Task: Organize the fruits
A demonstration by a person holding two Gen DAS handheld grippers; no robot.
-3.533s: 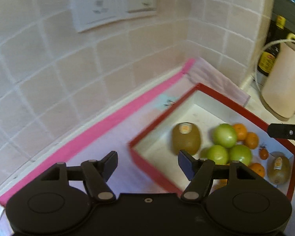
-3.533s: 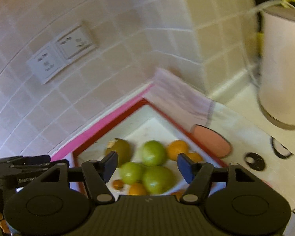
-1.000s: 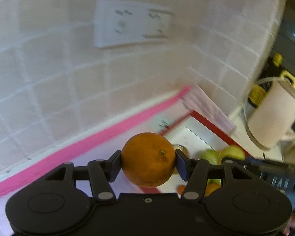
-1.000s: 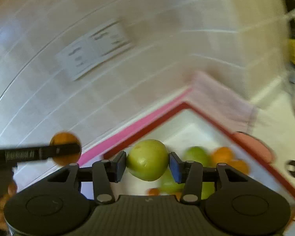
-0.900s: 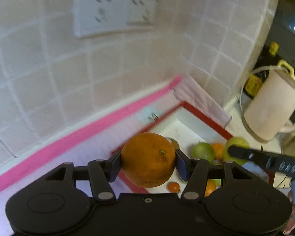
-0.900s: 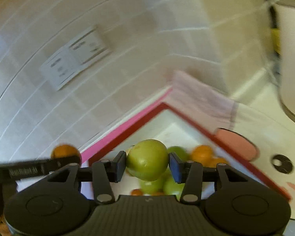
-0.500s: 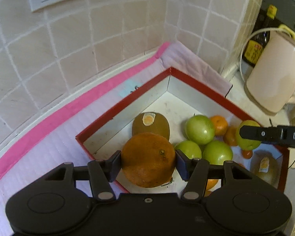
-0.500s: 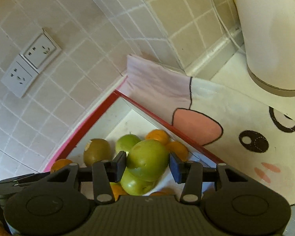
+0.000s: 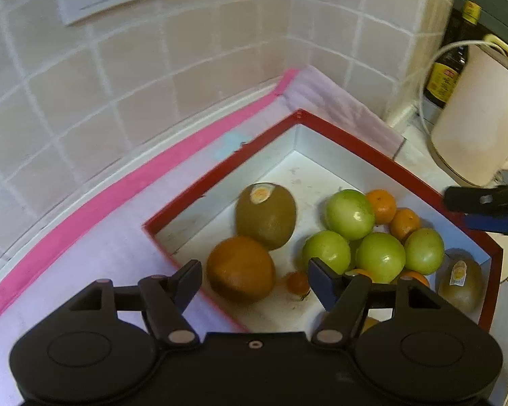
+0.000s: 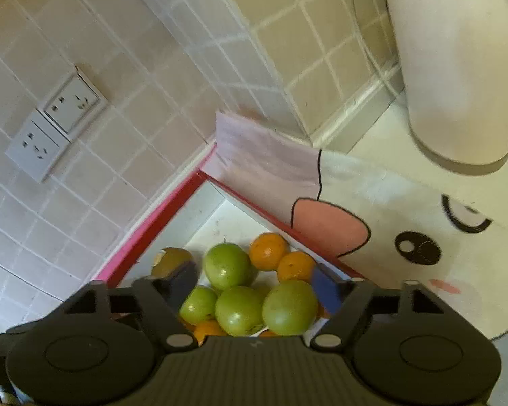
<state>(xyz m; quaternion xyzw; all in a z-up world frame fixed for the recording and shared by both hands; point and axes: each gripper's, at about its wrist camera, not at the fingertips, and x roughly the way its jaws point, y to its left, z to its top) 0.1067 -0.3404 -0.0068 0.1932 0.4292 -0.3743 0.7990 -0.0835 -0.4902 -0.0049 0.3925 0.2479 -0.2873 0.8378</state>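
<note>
Right now the left gripper (image 9: 252, 279) hangs over the near-left corner of the red-rimmed tray (image 9: 216, 174), its jaws having just been opening; they stand wide and clear of the big orange (image 9: 240, 268), which lies between them on the tray floor, untouched by either pad. Just beyond the orange, touching or nearly so, lies a brown kiwi (image 9: 266, 216) with a sticker on top. A tiny orange fruit (image 9: 297, 282) sits by the inner side of the gripper's right finger.

Over on the other side, the right gripper (image 10: 254, 287) is likewise let go, its jaws having just been opening, and nothing is pinched between them. Below it the green fruits (image 10: 289, 307) lie bunched in the middle of the tray, four of them close together, with two small oranges (image 10: 268, 251) against the tray's far-right wall. A second stickered kiwi (image 9: 460, 284) rests in the right-hand corner of the tray, seen from the left wrist view.

Outward from there, the tray sits on a pale cloth with a pink border (image 9: 94, 203) running along the tiled wall (image 9: 135, 84). A cartoon-face mat (image 10: 420, 243) lies past the tray's right edge, and a cream kettle (image 10: 453, 67) stands beyond it. Wall sockets (image 10: 54, 125) are fixed to the tiles above.
</note>
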